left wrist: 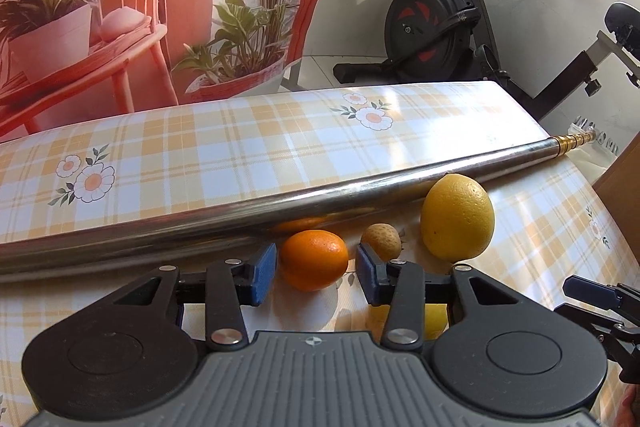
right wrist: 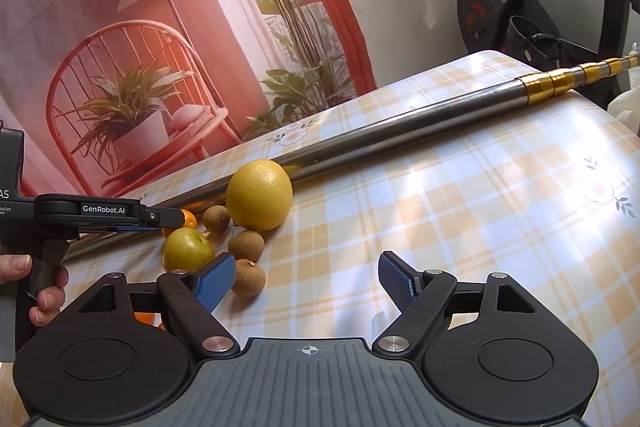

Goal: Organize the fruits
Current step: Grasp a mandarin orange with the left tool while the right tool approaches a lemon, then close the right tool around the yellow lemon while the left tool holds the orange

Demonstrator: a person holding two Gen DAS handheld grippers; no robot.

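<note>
on the checked tablecloth [right wrist: 460, 211], left gripper [left wrist: 316, 269] jaws straddling orange [left wrist: 313, 259] without clamping, casing reads "genrobot.ai", right gripper [right wrist: 307, 281] jaws released

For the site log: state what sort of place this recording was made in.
Probably a room in a home, dressed for filming: a table under a plaid floral tablecloth holding fruit, an exercise bike by the wall, and a printed backdrop of chair and plants.

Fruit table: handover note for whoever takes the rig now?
Left hand-held gripper: pads either side of the orange, not visibly pressing. Right hand-held gripper: open, empty, over the tablecloth.
Big yellow citrus, green-yellow fruit and three small brown fruits lie loose beside the metal pole.
Done: nothing visibly sorted. Left: grip the orange, group the rest.
</note>
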